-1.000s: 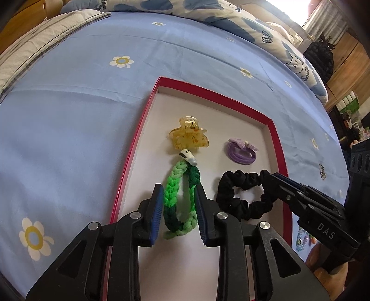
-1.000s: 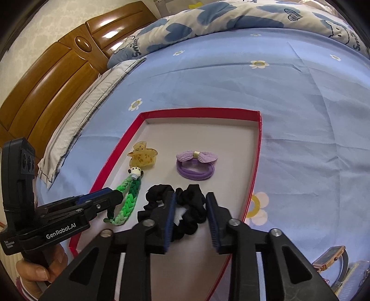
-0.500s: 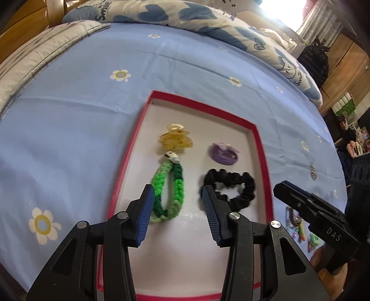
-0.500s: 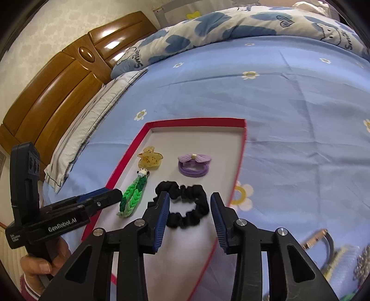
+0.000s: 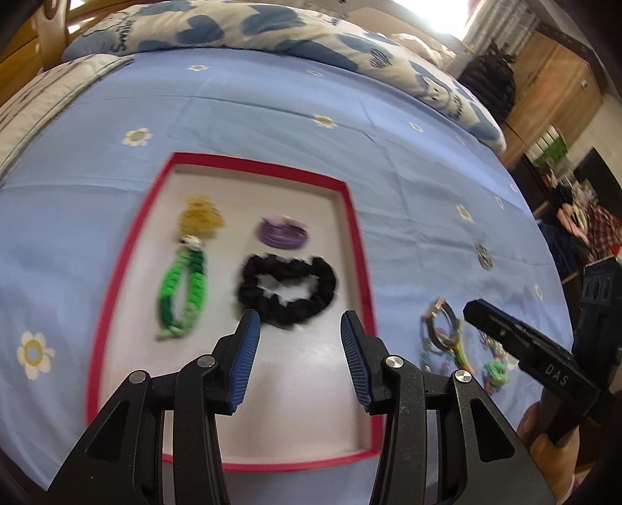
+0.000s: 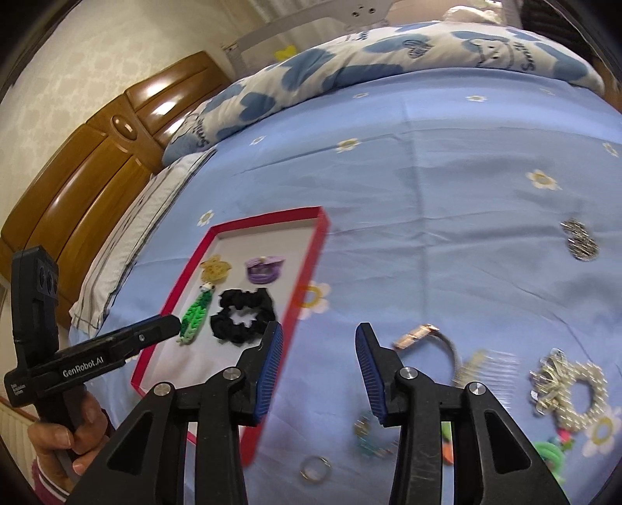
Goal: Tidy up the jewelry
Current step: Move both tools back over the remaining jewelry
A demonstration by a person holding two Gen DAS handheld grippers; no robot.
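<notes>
Black scrunchie (image 5: 287, 289) sits in red tray (image 5: 359, 248); both grippers gape empty, right gripper (image 6: 318, 373) next targets watch (image 6: 427, 338).

A light blue bedsheet printed with small daisies (image 6: 427, 202) is covering the bed. A white duvet with blue hearts (image 6: 350, 66) is lying along its far edge. A glossy brown wooden headboard (image 6: 89, 163) is standing against pale patterned wallpaper (image 6: 97, 50). Bright window light (image 5: 439, 15) is glaring beside wooden wardrobe doors (image 5: 552, 89).
</notes>
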